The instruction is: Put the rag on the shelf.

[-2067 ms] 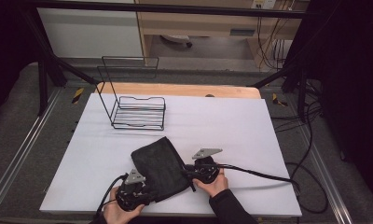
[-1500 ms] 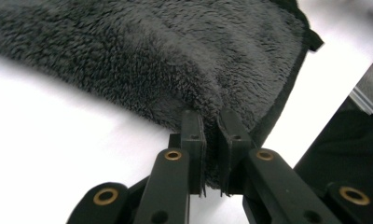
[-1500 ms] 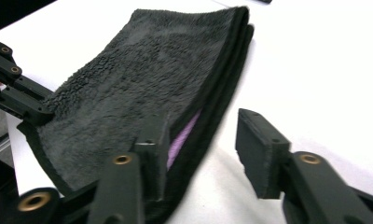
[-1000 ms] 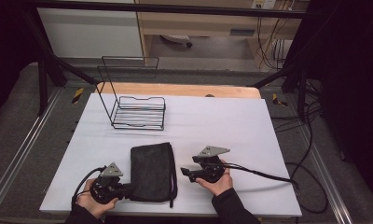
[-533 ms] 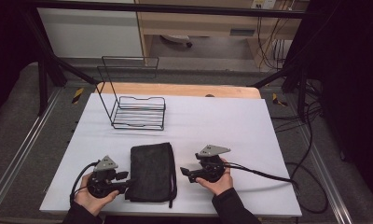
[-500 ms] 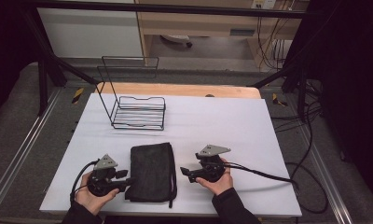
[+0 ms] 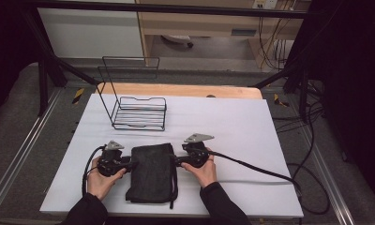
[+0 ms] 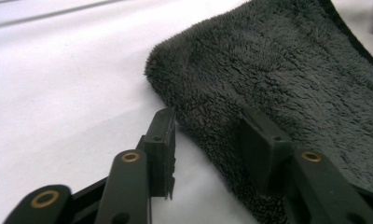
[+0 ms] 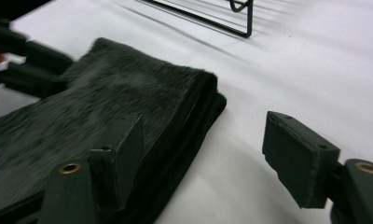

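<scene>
Your desk [image 7: 279,154] is covered in white, with a black wire rack [image 7: 139,112] standing toward its far left. Nearer you, in the middle, lies the folded dark towel [image 7: 152,172], flat on the desk and well apart from the rack. You have a gripper at each of its long edges. Your left gripper [image 8: 208,140] has just been closing, yet its jaws stand apart, straddling the towel's folded edge, one over the pile and one on the bare side, neither pressing. Your right gripper [image 9: 203,154] has its jaws wide apart too, one over the layered edge, the other over bare desk. You look to be setting up a two-sided pickup; next, slide each lower jaw under the stack and clamp all layers before lifting evenly.
</scene>
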Demonstrator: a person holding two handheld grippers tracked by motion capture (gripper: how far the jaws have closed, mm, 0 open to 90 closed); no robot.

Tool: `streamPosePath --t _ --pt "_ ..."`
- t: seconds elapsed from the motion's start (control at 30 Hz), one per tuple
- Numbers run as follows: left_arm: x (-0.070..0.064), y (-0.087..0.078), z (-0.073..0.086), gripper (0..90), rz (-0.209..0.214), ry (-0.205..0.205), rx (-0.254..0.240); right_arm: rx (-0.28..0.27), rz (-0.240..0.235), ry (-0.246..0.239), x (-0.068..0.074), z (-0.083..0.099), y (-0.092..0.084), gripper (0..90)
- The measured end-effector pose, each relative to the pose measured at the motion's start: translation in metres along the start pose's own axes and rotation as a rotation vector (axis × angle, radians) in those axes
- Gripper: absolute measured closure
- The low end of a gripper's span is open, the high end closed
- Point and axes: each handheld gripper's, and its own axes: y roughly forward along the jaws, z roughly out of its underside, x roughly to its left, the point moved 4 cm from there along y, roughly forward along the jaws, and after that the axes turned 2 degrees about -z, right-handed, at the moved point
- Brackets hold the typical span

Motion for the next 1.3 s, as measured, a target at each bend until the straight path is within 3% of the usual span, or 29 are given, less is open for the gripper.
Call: streamPosePath --t 0.17,0.27,0.4,0.43,0.63,0.73,0.8,0.83,0.97,1.2,1.3 --pt "0.000 0.001 0.000 74.9 0.046 -0.025 0.018 0.034 -0.017 0.041 -0.005 -0.006 0.025 39.3" --pt "0.000 0.001 -0.003 81.3 0.047 -0.027 0.036 0.041 -0.040 0.051 -0.006 -0.006 0.030 47.3" --pt "-0.001 0.001 -0.007 84.3 0.030 -0.011 0.047 0.062 -0.099 0.087 -0.004 -0.005 0.031 73.2" --pt "-0.002 0.001 -0.007 84.5 0.025 -0.006 0.045 0.056 -0.109 0.089 -0.002 -0.005 0.030 76.2" --pt "0.002 0.006 -0.015 84.5 0.021 0.006 0.019 0.039 -0.024 0.069 0.002 -0.004 0.020 79.9" --pt "0.003 0.007 -0.014 83.8 0.026 0.013 0.012 0.035 -0.010 0.075 0.002 -0.002 0.020 77.5" --pt "0.005 0.004 -0.015 78.1 0.022 0.021 -0.006 0.029 -0.002 0.056 0.000 -0.003 0.019 65.9" --pt "0.006 0.002 -0.016 78.1 0.007 0.032 -0.023 0.029 -0.002 0.056 0.000 -0.003 0.019 65.9" --pt "0.011 -0.005 -0.026 52.0 -0.036 0.050 -0.080 -0.006 -0.011 0.029 -0.004 -0.005 0.007 42.2" --pt "0.021 0.008 -0.045 41.6 -0.046 0.006 -0.096 -0.026 -0.010 0.027 -0.011 -0.006 -0.011 29.3" --pt "0.023 0.019 -0.044 43.7 -0.031 -0.010 -0.059 -0.030 -0.015 0.033 -0.011 -0.006 -0.017 25.2"
